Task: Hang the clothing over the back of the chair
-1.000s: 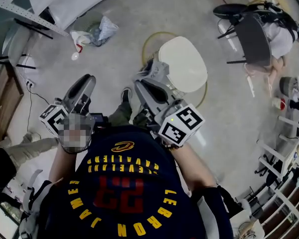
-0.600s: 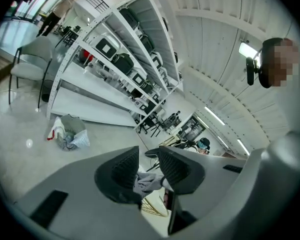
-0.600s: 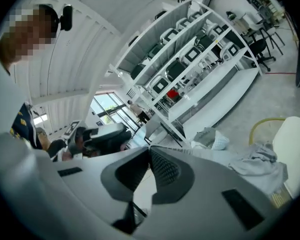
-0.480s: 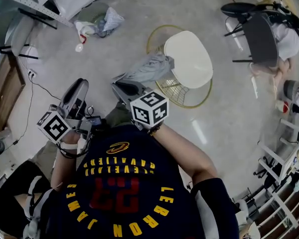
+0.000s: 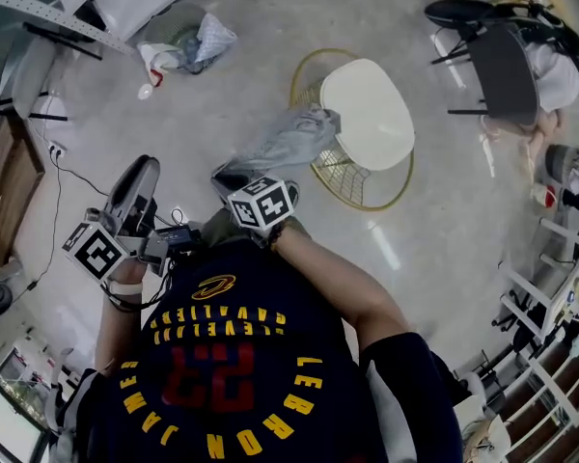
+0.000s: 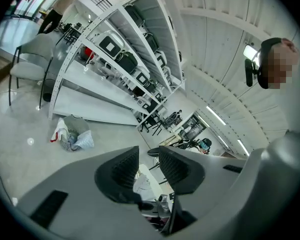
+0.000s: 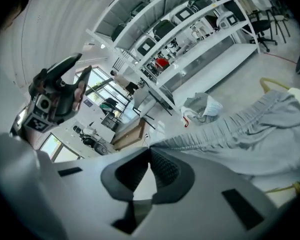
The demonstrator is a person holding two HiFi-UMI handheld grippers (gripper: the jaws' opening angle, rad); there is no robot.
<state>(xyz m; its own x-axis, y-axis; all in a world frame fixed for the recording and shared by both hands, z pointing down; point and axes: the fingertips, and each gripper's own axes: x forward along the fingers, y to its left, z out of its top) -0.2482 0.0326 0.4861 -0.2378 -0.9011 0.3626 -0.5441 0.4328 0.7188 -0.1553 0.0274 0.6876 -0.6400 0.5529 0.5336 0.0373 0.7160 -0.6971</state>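
Grey clothing [image 5: 289, 138] lies over the back of a gold wire chair [image 5: 312, 73] with a cream seat [image 5: 367, 114]. One end stretches down to my right gripper [image 5: 224, 177], which is shut on the cloth's edge. In the right gripper view the jaws [image 7: 149, 151] meet at the tips. From there the grey cloth [image 7: 240, 134] runs right towards the chair's gold rim [image 7: 268, 82]. My left gripper [image 5: 141, 177] hangs to the left, apart from the cloth. Its jaws [image 6: 149, 156] stand slightly apart and hold nothing.
A mesh bin with bags [image 5: 181, 41] sits on the floor at the upper left, below white shelving [image 6: 115, 59]. A black chair [image 5: 497, 61] stands at the upper right. A wooden cabinet [image 5: 5, 196] and a cable are on the left, and racks line the right edge.
My right gripper has dropped and pulled back towards the body, drawing the grey cloth out from the chair back. My left gripper has drifted a little leftward.
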